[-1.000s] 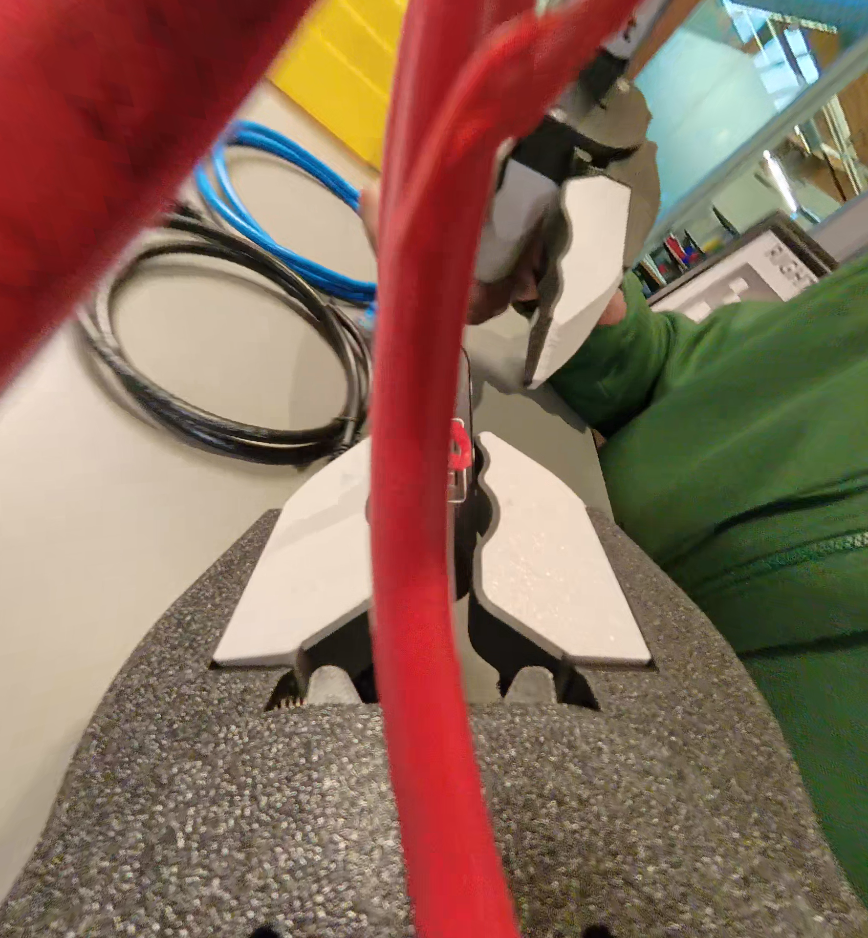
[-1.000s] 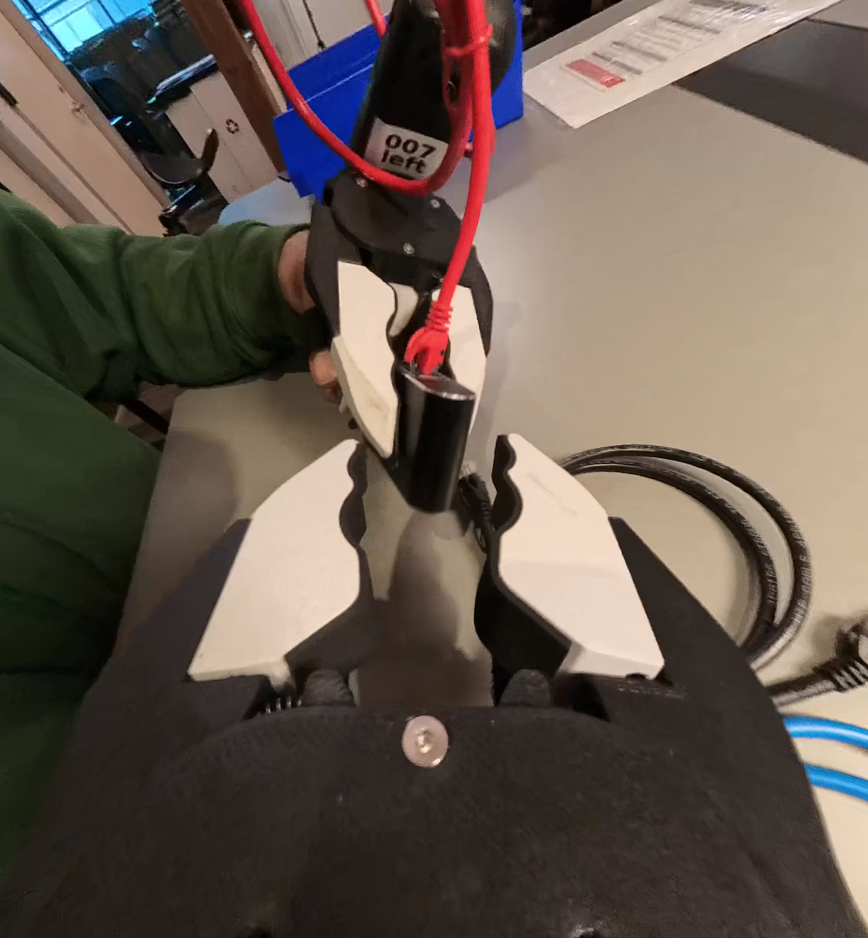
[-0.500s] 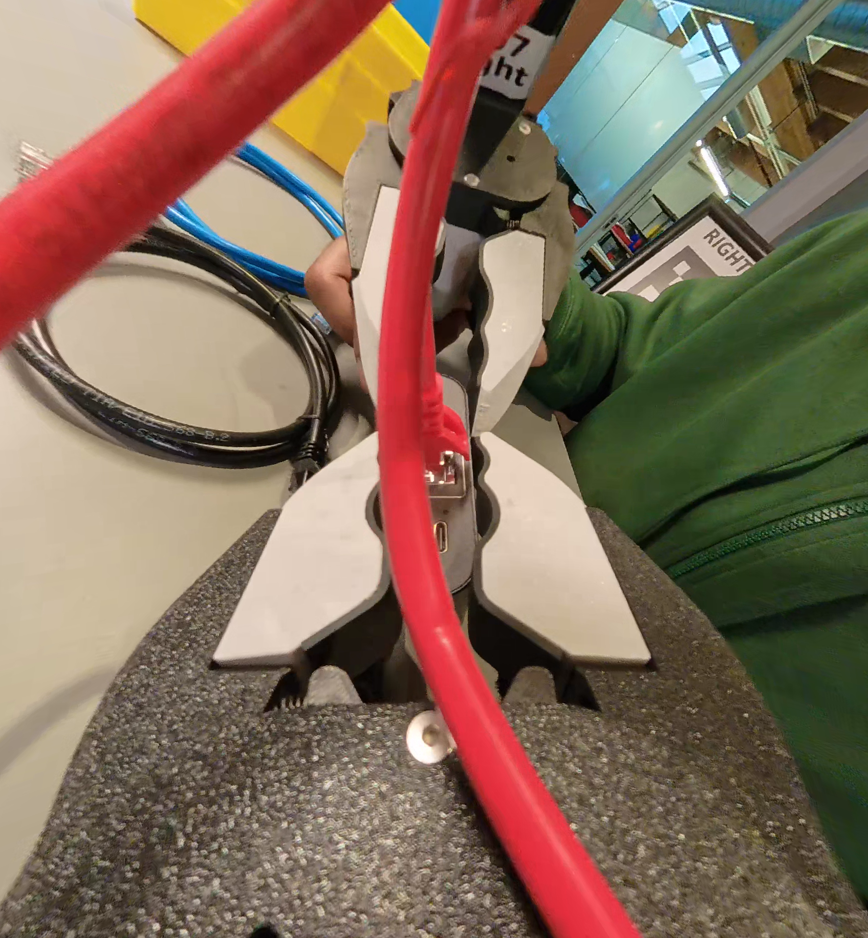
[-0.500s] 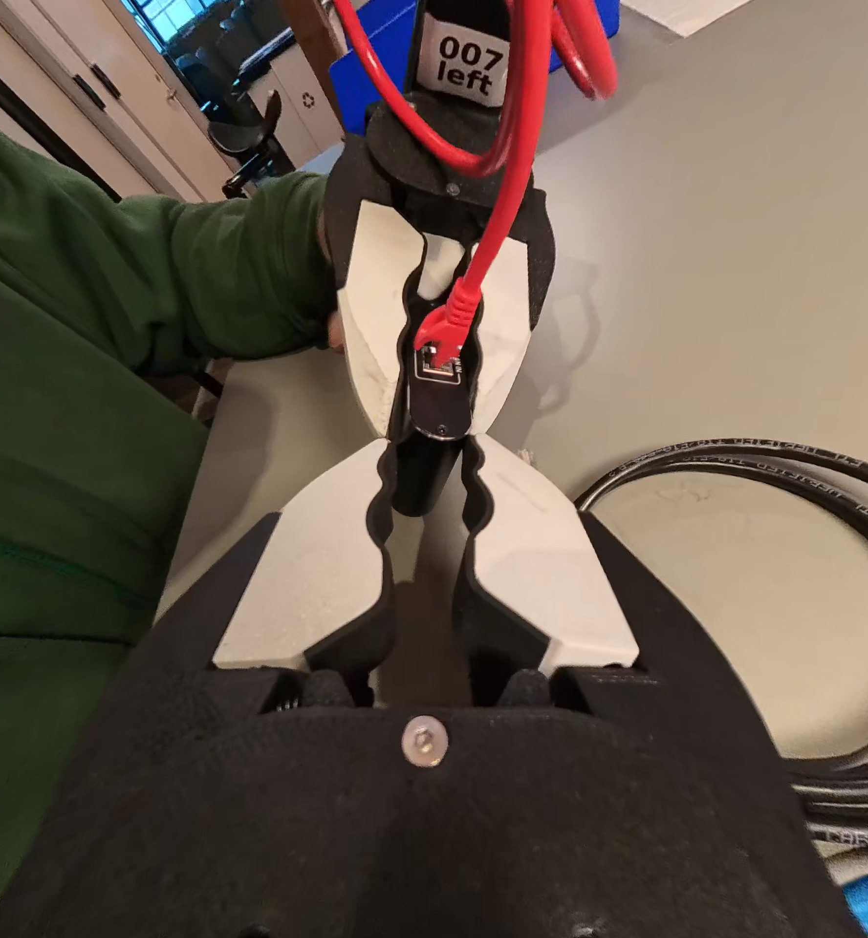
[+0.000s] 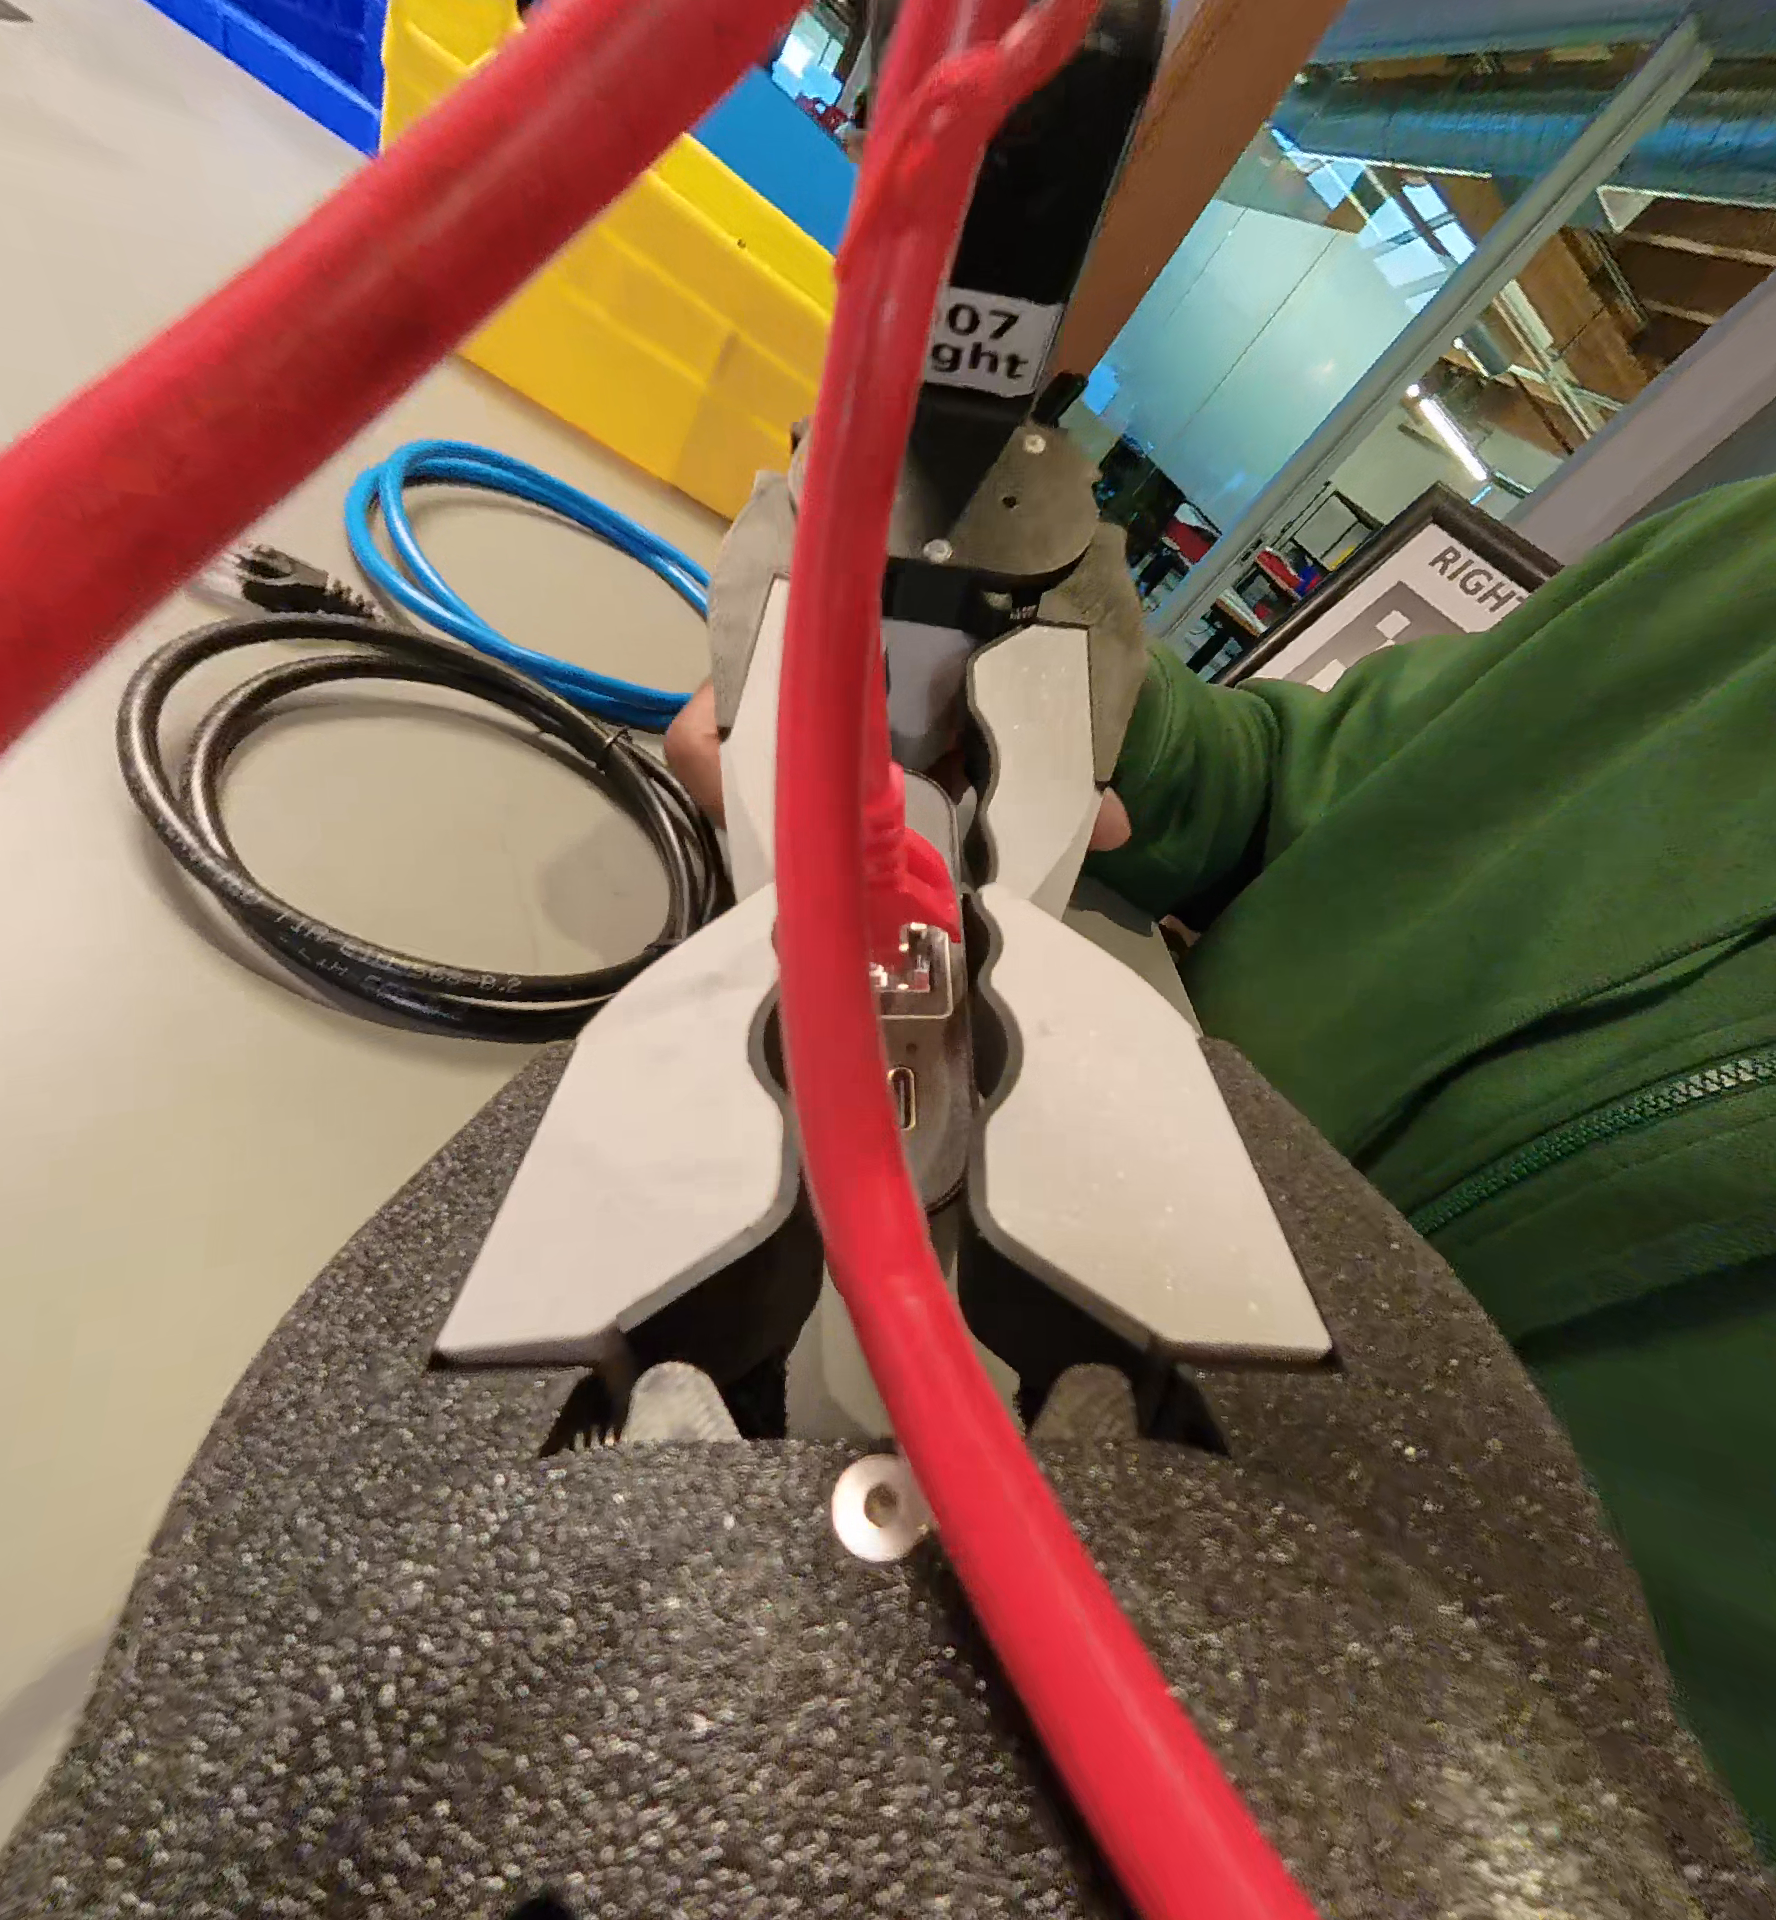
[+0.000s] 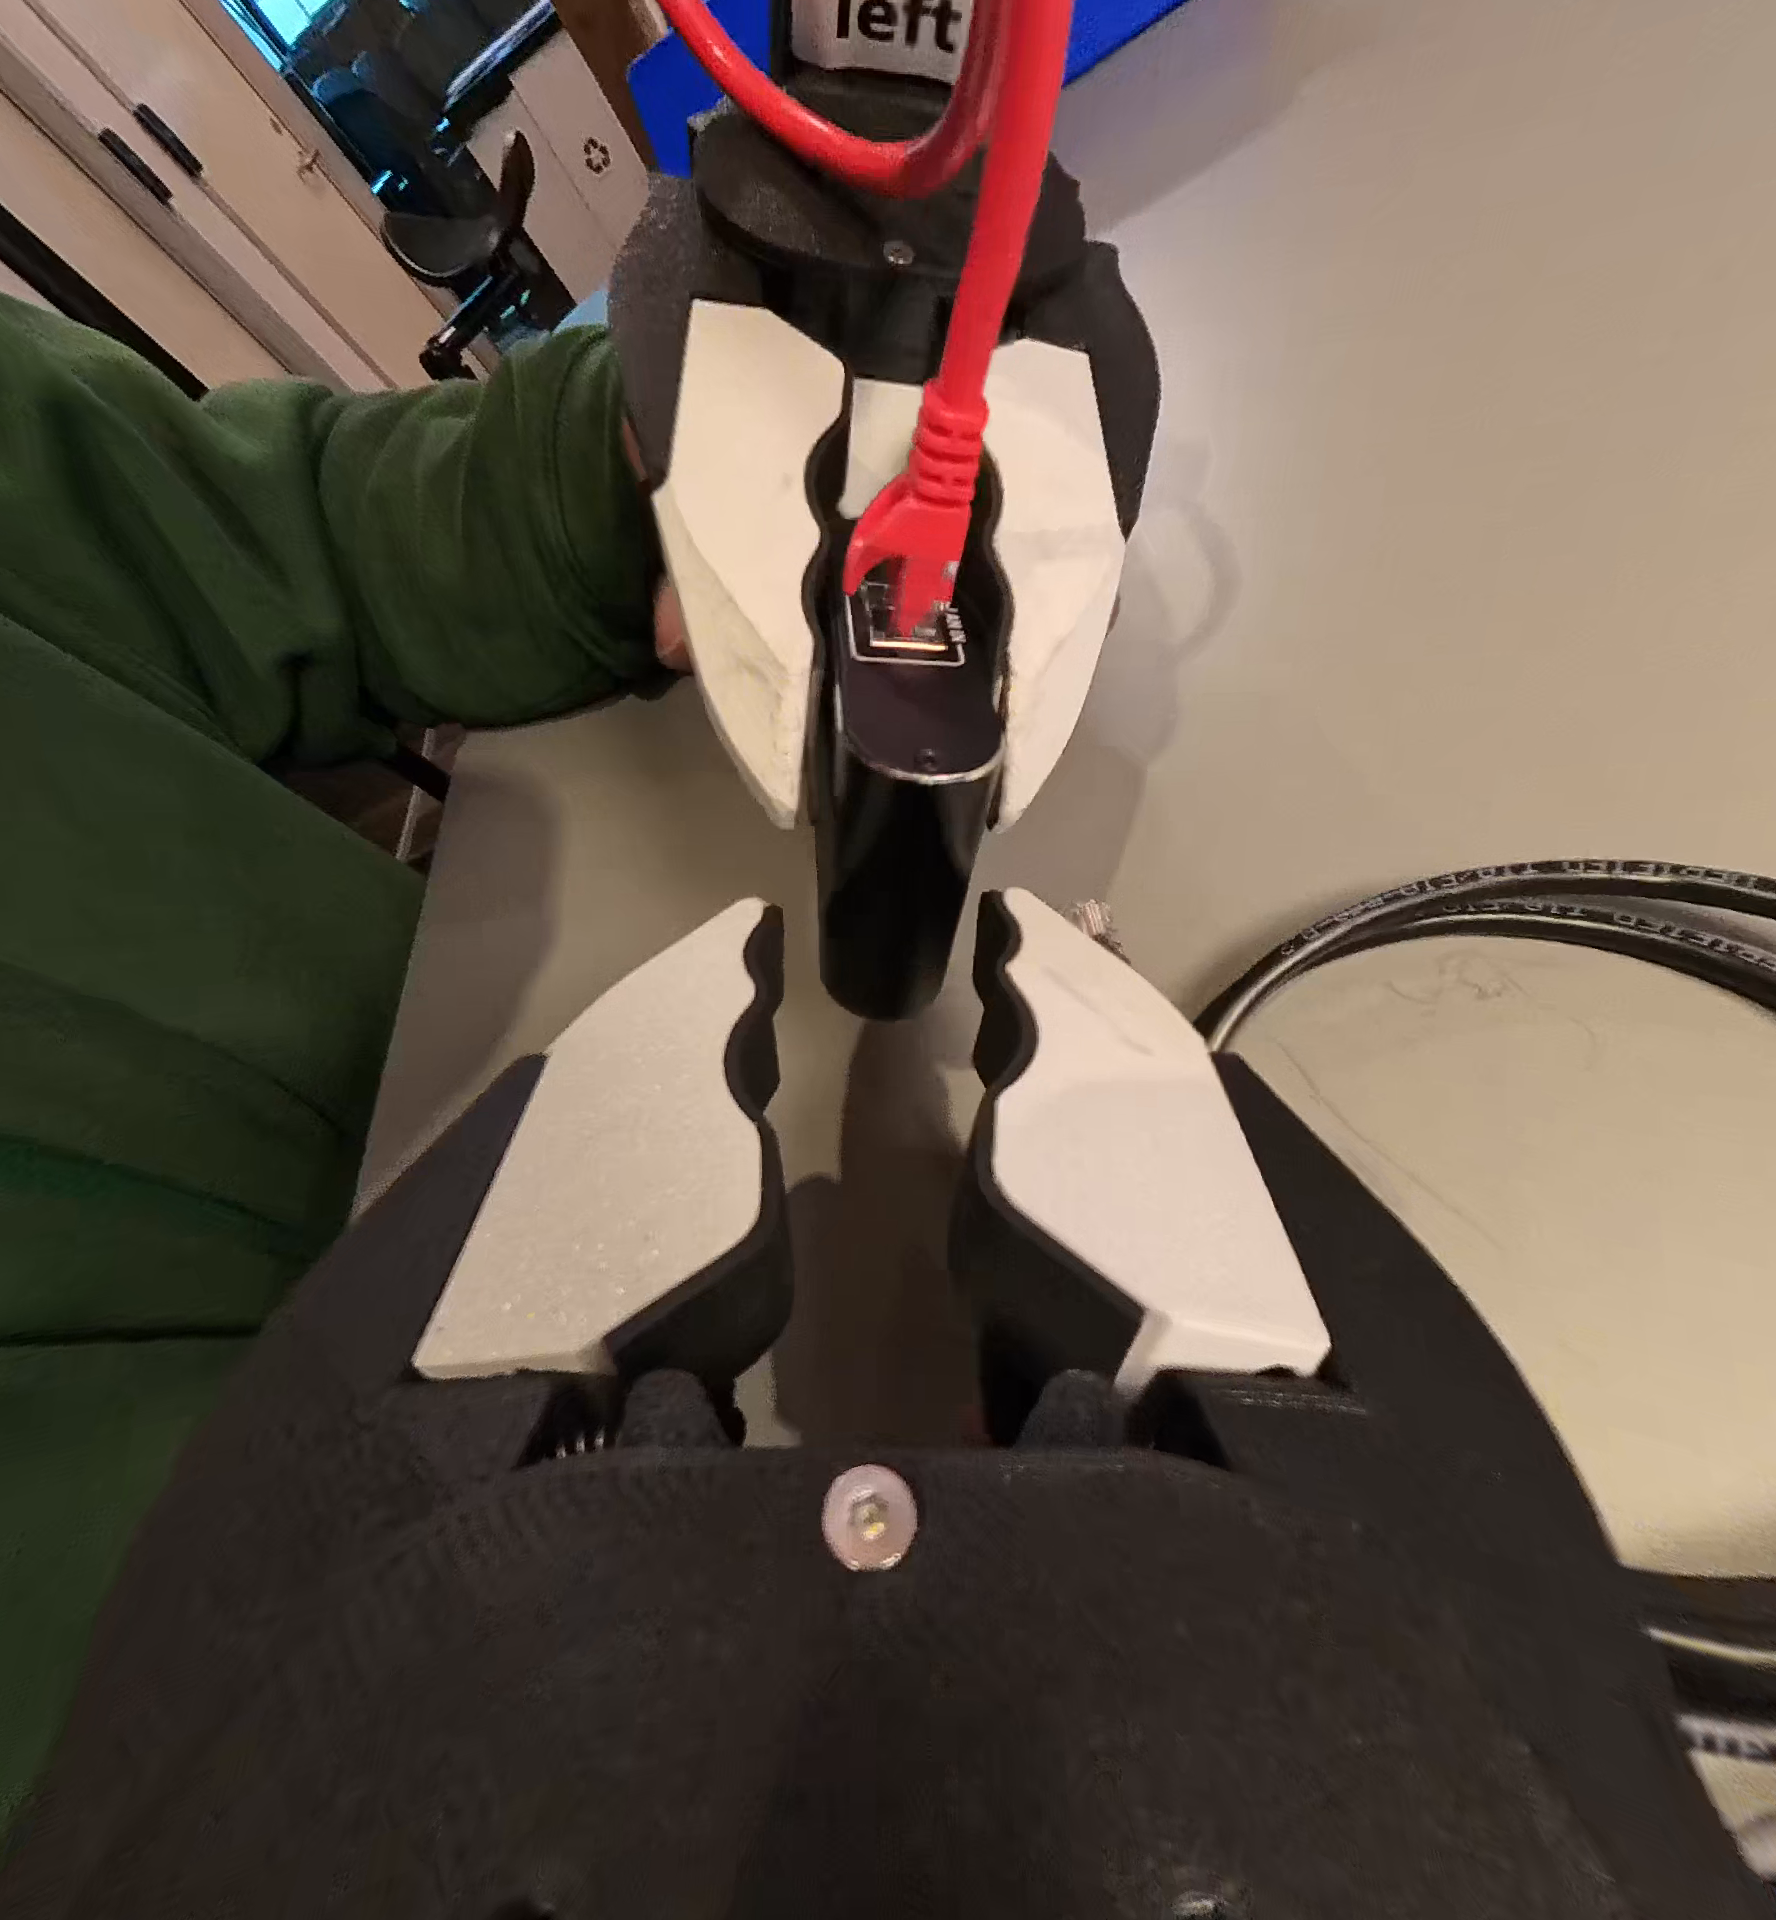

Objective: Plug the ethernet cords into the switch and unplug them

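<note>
Left wrist view: left gripper [image 5: 889, 1023] jaws clench switch [image 5: 928, 1049] holding red cord [image 5: 899, 862]; right gripper [image 6: 876, 961] jaws released.

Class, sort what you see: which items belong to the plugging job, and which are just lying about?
In the job: switch, red cord, black cord, blue cord, left claw, right claw.
Lying about: yellow bin, blue bin.

A yellow bin [image 5: 645, 312] sits on the grey table [image 5: 84, 1091], ahead and left of the left gripper — a blue bin [image 5: 281, 62] beside it. A person's green sleeve [image 5: 1486, 831] fills the right.
</note>
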Demonstrator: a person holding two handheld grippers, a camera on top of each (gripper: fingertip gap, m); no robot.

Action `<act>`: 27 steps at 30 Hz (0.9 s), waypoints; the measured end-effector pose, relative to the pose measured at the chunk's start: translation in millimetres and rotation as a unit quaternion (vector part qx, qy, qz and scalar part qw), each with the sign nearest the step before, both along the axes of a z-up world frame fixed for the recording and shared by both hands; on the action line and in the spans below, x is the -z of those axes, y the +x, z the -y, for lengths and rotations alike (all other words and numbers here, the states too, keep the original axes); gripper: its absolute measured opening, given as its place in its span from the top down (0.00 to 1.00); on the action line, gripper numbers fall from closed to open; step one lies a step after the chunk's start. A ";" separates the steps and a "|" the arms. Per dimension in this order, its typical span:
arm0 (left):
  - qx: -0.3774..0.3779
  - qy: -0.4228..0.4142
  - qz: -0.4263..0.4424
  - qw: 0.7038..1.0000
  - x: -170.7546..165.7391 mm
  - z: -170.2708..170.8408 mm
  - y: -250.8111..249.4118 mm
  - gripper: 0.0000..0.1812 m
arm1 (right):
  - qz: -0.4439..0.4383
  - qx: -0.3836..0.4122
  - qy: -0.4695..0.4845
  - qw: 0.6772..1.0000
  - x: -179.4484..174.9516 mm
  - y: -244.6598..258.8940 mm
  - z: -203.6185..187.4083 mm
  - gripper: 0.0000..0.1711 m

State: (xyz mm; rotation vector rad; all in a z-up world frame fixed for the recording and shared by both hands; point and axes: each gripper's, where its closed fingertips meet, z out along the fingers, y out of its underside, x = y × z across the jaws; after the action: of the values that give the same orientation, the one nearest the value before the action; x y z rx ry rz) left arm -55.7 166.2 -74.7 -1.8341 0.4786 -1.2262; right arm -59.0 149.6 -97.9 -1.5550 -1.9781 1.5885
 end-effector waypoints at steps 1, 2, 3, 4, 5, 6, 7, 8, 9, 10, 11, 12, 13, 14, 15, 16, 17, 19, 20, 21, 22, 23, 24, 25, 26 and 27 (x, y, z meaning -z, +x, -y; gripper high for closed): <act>0.001 0.005 0.003 1.000 -1.4 0.2 1.4 0.85 | 0.000 -0.001 -0.001 1.000 1.0 -0.7 1.7 0.82; 0.002 0.010 0.005 1.000 -2.7 0.3 2.6 0.85 | -0.003 -0.002 -0.003 1.000 1.6 -1.7 3.3 0.85; 0.000 0.016 0.009 1.000 -4.6 0.1 2.8 0.85 | -0.007 -0.005 -0.008 1.000 1.4 -2.0 4.9 0.85; -0.003 0.022 0.012 1.000 -6.7 -0.5 2.0 0.85 | -0.013 -0.003 -0.013 1.000 0.5 -3.4 4.9 0.85; -0.008 0.029 0.013 0.999 -8.7 -1.4 0.5 0.85 | -0.022 0.001 -0.015 1.000 -1.4 -5.0 3.7 0.85; -0.013 0.035 0.013 0.999 -10.2 -1.9 -0.8 0.85 | -0.031 0.006 -0.016 0.999 -3.8 -6.1 2.1 0.85; -0.014 0.038 0.014 0.999 -11.7 -2.0 -1.7 0.85 | -0.040 0.012 -0.018 0.999 -7.5 -7.1 0.1 0.85; -0.012 0.039 0.016 0.999 -12.6 -1.2 -2.0 0.83 | -0.053 0.020 -0.025 0.998 -13.1 -8.3 -2.3 0.85; -0.010 0.038 0.017 0.999 -12.4 -0.7 -1.8 0.81 | -0.065 0.028 -0.038 0.997 -19.5 -9.0 -5.0 0.85; -0.011 0.034 0.019 0.999 -11.8 -1.4 -1.8 0.77 | -0.076 0.035 -0.049 0.995 -25.0 -9.2 -7.9 0.85; -0.015 0.031 0.025 0.999 -12.0 -2.6 -2.3 0.75 | -0.086 0.043 -0.055 0.994 -29.4 -9.6 -11.2 0.85; -0.017 0.028 0.038 0.999 -13.4 -3.4 -2.4 0.74 | -0.095 0.049 -0.060 0.992 -32.7 -9.6 -13.9 0.85; -0.017 0.023 0.053 0.998 -15.1 -3.9 -2.7 0.74 | -0.105 0.055 -0.067 0.991 -36.7 -9.9 -16.2 0.85; -0.015 0.017 0.064 0.998 -15.9 -3.7 -2.4 0.74 | -0.114 0.061 -0.076 0.989 -40.5 -10.1 -18.2 0.85; -0.013 0.013 0.070 0.997 -15.6 -3.9 -1.7 0.74 | -0.120 0.066 -0.084 0.987 -43.5 -10.3 -20.1 0.85; -0.014 0.012 0.073 0.997 -15.5 -4.6 -1.1 0.74 | -0.128 0.073 -0.091 0.985 -46.5 -10.8 -22.5 0.85; -0.017 0.017 0.077 0.997 -17.4 -5.3 -0.4 0.74 | -0.136 0.080 -0.099 0.982 -49.7 -11.4 -25.0 0.85; -0.034 0.033 0.097 0.994 -23.9 -8.1 0.1 0.76 | -0.156 0.097 -0.121 0.975 -56.4 -13.1 -30.1 0.86; -0.047 0.038 0.104 0.993 -25.8 -10.8 -0.6 0.79 | -0.164 0.104 -0.136 0.972 -59.2 -13.8 -31.8 0.86; -0.063 0.042 0.107 0.991 -26.7 -14.2 -2.5 0.83 | -0.169 0.105 -0.149 0.969 -61.0 -14.2 -31.9 0.85; -0.079 0.047 0.108 0.990 -27.5 -17.1 -5.3 0.84 | -0.168 0.110 -0.151 0.968 -60.1 -15.5 -32.0 0.85; -0.088 0.055 0.102 0.989 -27.8 -18.6 -7.1 0.84 | -0.169 0.115 -0.152 0.967 -59.7 -16.6 -32.8 0.85; -0.096 0.064 0.096 0.989 -28.4 -19.4 -8.5 0.84 | -0.166 0.118 -0.158 0.966 -59.9 -17.4 -33.3 0.85; -0.103 0.071 0.092 0.988 -29.3 -20.4 -9.7 0.84 | -0.164 0.122 -0.164 0.965 -60.2 -18.3 -34.3 0.85; -0.112 0.077 0.089 0.987 -29.9 -21.4 -11.0 0.84 | -0.163 0.128 -0.166 0.964 -60.1 -19.2 -35.8 0.85; -0.120 0.081 0.084 0.986 -29.8 -22.7 -12.3 0.85 | -0.160 0.133 -0.166 0.964 -59.4 -19.9 -37.4 0.86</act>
State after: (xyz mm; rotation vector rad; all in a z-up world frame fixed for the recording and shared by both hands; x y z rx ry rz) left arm -68.0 188.9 -44.8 -1.5845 0.2467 -1.1307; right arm -79.0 187.0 -38.6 -1.4745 -1.3284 1.9742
